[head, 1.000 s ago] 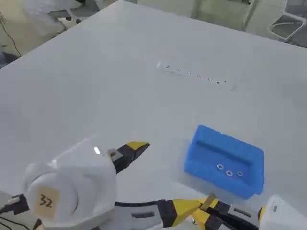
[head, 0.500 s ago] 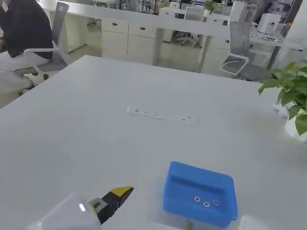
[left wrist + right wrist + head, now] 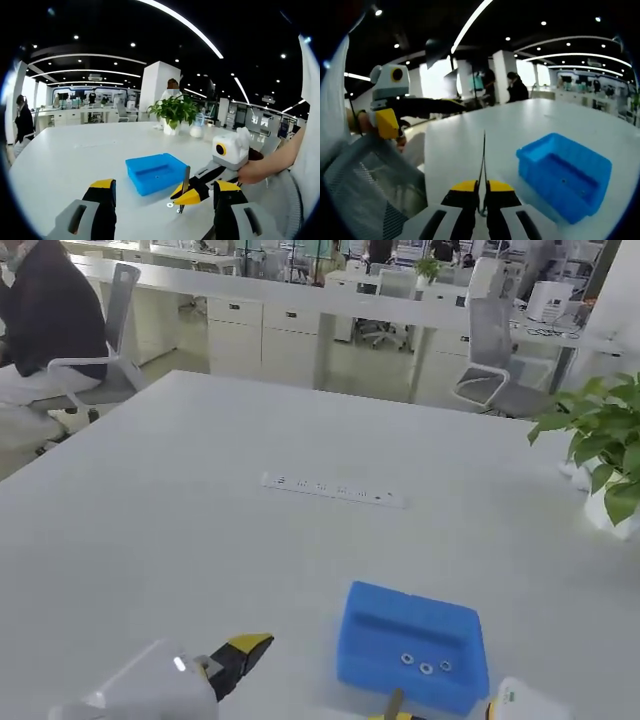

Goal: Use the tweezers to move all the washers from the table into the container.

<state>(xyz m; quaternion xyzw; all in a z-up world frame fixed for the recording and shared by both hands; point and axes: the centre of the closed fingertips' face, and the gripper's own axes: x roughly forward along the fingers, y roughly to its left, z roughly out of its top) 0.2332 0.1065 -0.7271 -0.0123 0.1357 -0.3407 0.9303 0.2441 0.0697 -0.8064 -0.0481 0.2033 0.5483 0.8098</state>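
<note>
1. Clenching tweezers (image 3: 483, 160) in right gripper (image 3: 482, 187), leaving left gripper (image 3: 165, 185) released.
2. Seeing one washer (image 3: 170, 204) near table's (image 3: 75, 150) near edge, beside container (image 3: 155, 172).
3. Could flick it off that edge with an off-centre pinch.

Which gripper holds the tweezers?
The right gripper: its jaws are shut on the tweezers. The left gripper has its jaws wide apart, holding nothing.
</note>
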